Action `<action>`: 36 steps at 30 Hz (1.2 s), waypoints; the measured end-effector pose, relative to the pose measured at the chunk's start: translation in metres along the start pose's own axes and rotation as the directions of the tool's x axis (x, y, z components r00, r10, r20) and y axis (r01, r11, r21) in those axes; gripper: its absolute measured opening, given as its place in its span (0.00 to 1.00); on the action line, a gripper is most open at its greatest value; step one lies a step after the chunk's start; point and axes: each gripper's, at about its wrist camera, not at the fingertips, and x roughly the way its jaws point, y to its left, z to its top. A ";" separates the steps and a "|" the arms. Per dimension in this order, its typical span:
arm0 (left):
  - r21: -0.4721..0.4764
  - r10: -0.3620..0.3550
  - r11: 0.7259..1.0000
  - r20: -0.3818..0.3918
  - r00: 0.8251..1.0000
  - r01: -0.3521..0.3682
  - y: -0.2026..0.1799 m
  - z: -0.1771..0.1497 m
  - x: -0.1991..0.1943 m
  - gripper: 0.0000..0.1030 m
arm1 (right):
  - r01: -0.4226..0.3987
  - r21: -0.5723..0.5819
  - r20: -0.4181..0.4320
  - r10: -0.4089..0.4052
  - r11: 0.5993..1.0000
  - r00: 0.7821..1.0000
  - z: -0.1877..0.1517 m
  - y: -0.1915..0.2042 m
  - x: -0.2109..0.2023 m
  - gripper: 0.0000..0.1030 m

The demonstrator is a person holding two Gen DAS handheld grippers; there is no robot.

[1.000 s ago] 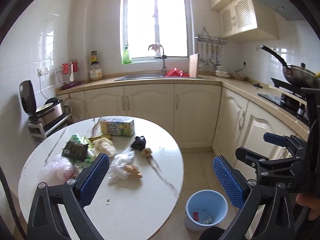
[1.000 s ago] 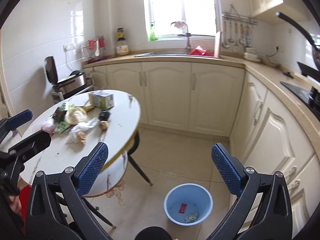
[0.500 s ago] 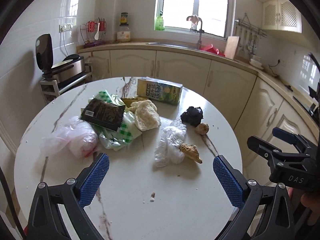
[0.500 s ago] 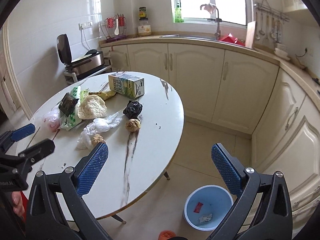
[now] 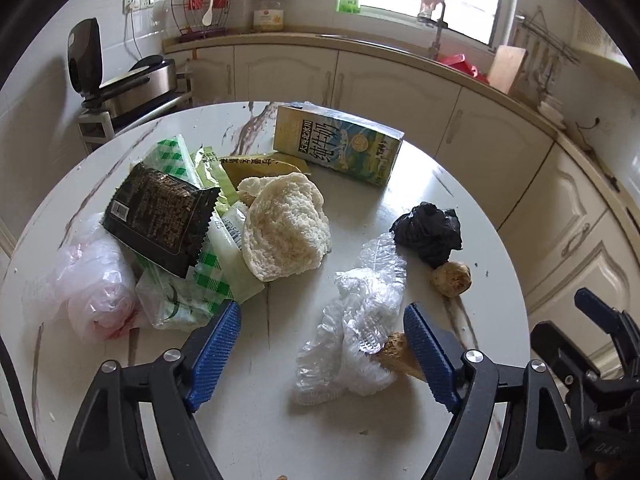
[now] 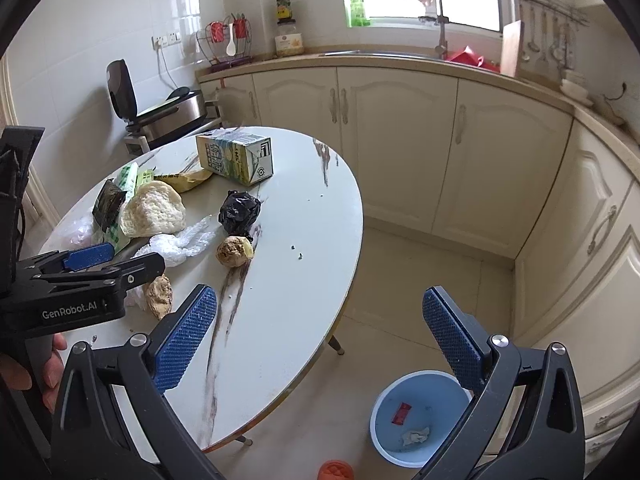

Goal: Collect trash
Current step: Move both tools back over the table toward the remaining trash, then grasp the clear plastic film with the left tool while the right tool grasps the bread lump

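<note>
Two jaws of my left claw [image 5: 322,344] gape around crinkled clear plastic film [image 5: 356,320], gripping nothing. Right claw [image 6: 320,338] gapes empty; round blue bin [image 6: 420,416] below.

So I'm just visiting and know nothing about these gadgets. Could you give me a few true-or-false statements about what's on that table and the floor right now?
1. The milk carton lies on its side on the table. True.
2. The blue bin on the floor is empty. False: it holds a few scraps.
3. The left gripper is open, around the clear plastic wrap. True.
4. The right gripper grips the black bag. False: it is open and holds nothing.
5. The bread sits inside the bin. False: it lies on the table.
</note>
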 end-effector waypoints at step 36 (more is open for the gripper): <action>0.005 -0.055 0.998 0.124 0.991 0.055 0.019 -0.054 -0.130 0.14 | -0.233 -0.069 -0.052 0.230 0.970 0.972 0.022 0.030 0.010 0.26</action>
